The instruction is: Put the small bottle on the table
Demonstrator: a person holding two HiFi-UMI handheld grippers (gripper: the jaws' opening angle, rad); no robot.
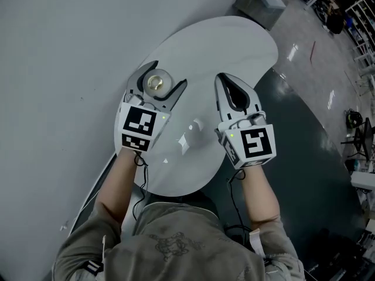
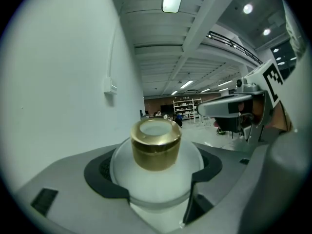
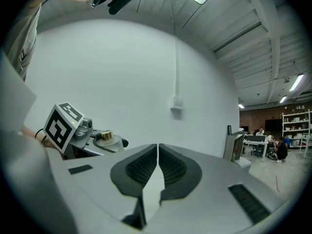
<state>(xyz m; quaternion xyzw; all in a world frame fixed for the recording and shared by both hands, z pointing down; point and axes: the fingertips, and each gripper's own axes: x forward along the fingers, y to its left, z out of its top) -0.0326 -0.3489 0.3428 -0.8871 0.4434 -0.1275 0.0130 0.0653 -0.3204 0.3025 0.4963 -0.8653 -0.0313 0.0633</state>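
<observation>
Table [image 1: 234, 45]: white, rounded, and pushed up close to the pale wall. The person stands at its near edge with both arms reaching over it. Apart from what the grippers carry, I see nothing on it.

Left gripper [image 1: 164, 78]: held over the table's wall-side part. Its jaws are spread about as wide as the bottle's body, and the dark pads press the round sides from left and right. I take it the gripper is held level so the bottle stays upright on its way to the top.

Right gripper [image 1: 227, 84]: held over the middle of the table, on the side away from the wall. Its jaws are brought together pad to pad with nothing between them. It seems to be waiting out of the way, as one claw is enough for this job.

Small bottle [image 1: 157, 82]: above the table's wall-side part, clamped upright in the left claw with its neck up. The jaws hide its base, so I cannot tell whether it already touches the table. My guess is that it has yet to be set down and let go.

Bottle contents: the body is frosted white and cloudy, so I cannot see whether there is anything inside.

Gold cap [image 2: 156, 145]: sits square on the neck, so the bottle is closed.
</observation>
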